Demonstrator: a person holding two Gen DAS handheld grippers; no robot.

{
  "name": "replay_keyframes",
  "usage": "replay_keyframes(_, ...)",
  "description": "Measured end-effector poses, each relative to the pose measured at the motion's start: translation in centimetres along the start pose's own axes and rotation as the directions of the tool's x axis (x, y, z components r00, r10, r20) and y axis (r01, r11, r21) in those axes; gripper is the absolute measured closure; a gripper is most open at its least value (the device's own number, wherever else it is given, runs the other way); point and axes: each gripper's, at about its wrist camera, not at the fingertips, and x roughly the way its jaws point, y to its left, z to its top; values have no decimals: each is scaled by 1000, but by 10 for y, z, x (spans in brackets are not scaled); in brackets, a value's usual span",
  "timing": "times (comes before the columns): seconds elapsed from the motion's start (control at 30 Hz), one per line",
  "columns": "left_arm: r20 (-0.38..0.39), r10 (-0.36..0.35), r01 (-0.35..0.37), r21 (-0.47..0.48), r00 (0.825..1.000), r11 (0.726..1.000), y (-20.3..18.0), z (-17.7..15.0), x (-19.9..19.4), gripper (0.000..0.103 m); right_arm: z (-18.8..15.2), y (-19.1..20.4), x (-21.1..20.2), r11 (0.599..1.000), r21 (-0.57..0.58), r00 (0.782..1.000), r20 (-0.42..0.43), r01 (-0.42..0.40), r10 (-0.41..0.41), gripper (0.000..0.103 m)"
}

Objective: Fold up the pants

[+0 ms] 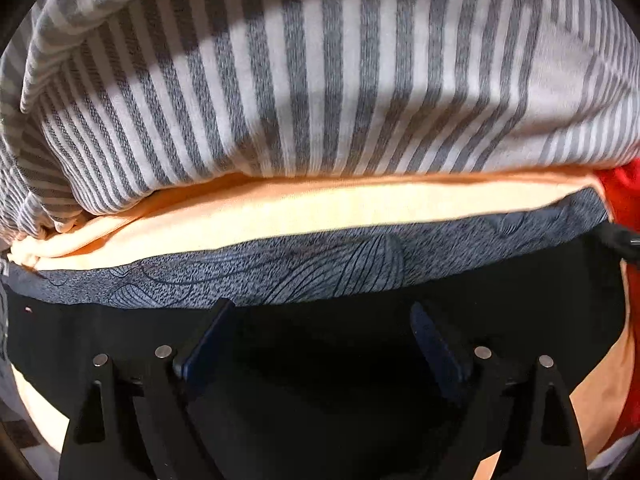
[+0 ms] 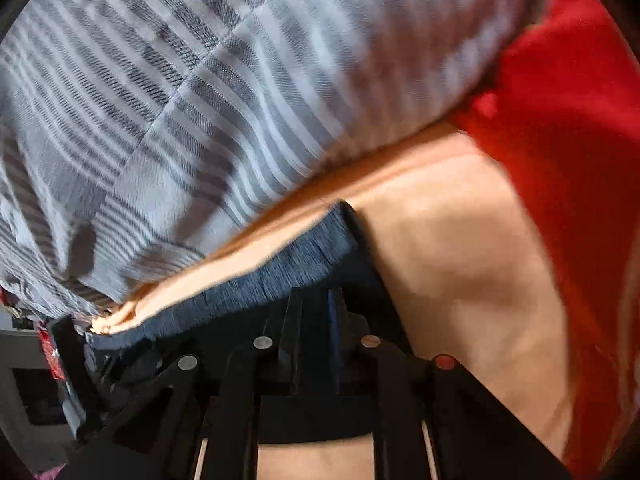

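Note:
The black pants (image 1: 320,360) with a blue-grey patterned waistband (image 1: 304,264) lie on a peach sheet (image 1: 240,216). My left gripper (image 1: 320,320) is open, its blue fingertips (image 1: 208,336) spread over the black cloth just below the waistband. In the right wrist view the waistband (image 2: 272,280) ends at a corner, and my right gripper (image 2: 316,312) is shut on the pants' black cloth (image 2: 320,416) just below that corner.
A grey-and-white striped blanket (image 1: 320,80) is heaped just beyond the pants; it also shows in the right wrist view (image 2: 180,100). A red cloth (image 2: 568,120) lies to the right on the peach sheet (image 2: 460,260).

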Motion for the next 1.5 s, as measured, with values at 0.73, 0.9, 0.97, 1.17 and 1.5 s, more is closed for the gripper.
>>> replay_keyframes(0.73,-39,199,-203,-161,979,966,184,-57,-31,11,-103,32,-28,1000,-2,999,-31,31,-31,71)
replay_keyframes(0.9,-15,193,-192,-166,981,967,223,-58,-17,11,-136,94,5,997,-79,994,-106,-6,-2,71)
replay_keyframes(0.97,-5,199,-197,-155,980,968,236,-54,-8,11,-148,132,26,994,-108,992,-126,-16,2,71)
replay_keyframes(1.17,-85,303,-311,-94,949,946,296,-54,53,11,-171,191,75,991,-133,983,-180,10,-34,64)
replay_keyframes(1.5,12,208,-206,-84,978,975,374,-85,8,10,-262,274,102,936,-162,900,-365,-313,238,46)
